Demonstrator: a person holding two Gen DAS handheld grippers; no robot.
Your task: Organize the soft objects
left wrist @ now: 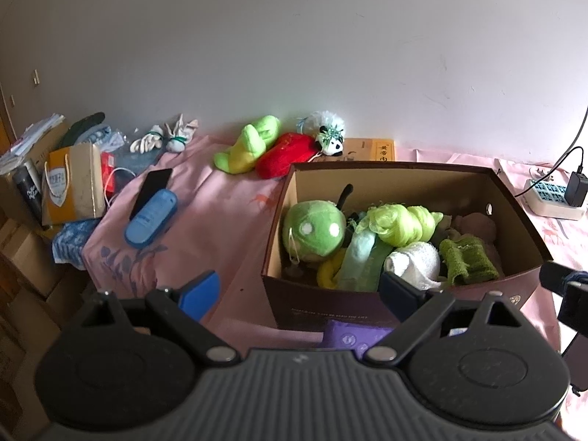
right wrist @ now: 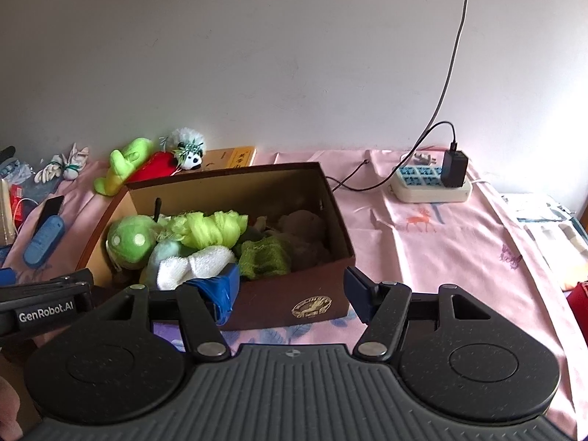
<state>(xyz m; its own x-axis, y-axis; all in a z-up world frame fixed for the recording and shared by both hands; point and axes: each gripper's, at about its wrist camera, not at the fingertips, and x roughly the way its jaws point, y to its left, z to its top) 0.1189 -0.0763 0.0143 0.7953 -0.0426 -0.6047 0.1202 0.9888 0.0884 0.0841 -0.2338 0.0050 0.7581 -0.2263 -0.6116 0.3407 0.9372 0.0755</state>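
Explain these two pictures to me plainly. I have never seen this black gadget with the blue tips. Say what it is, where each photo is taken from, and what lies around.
A person holds hand tongs in each hand; each carries a camera looking along its fingers. One picture is from the left tongs, the other from the right tongs. Both stand open and hold nothing. Ahead, on a pink cloth, sits a brown box filled with soft things: a green plush ball, a white towel, a green knitted piece. Behind the box lie a green plush, a red plush and a small panda.
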